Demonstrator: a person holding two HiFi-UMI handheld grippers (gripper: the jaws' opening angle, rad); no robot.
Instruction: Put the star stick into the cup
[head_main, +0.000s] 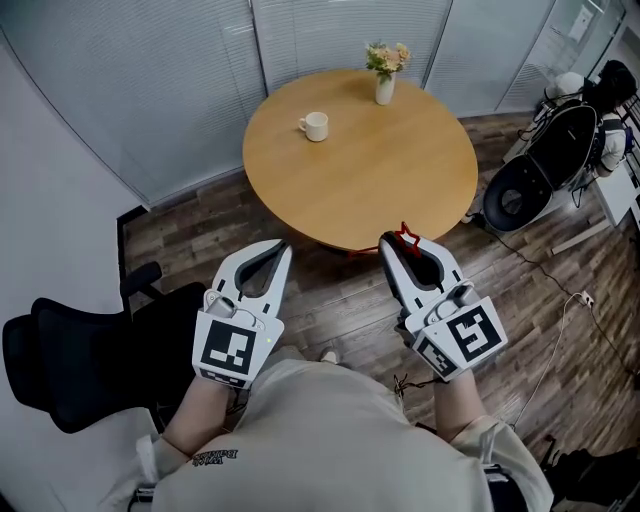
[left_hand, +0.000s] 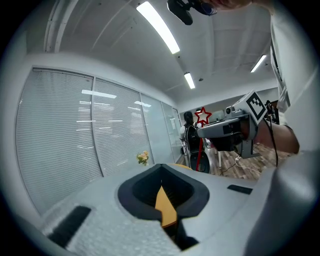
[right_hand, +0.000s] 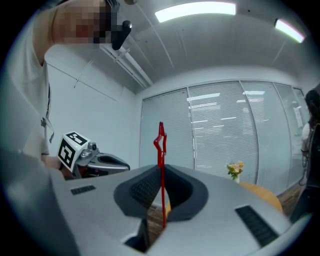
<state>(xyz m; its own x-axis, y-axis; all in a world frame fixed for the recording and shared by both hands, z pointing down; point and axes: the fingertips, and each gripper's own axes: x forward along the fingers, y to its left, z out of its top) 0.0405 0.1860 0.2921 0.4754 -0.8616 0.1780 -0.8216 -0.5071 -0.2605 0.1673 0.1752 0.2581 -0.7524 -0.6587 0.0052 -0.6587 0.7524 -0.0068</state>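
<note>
Right claw clamps the star stick, star poking above it — left claw closed.

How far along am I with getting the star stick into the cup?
Done: the star stick is picked up, clamped upright in the right gripper. In hand: it is held over the floor, short of the round table. Left: carry it to the white cup on the table and drop it in. The left gripper is shut and empty.
</note>
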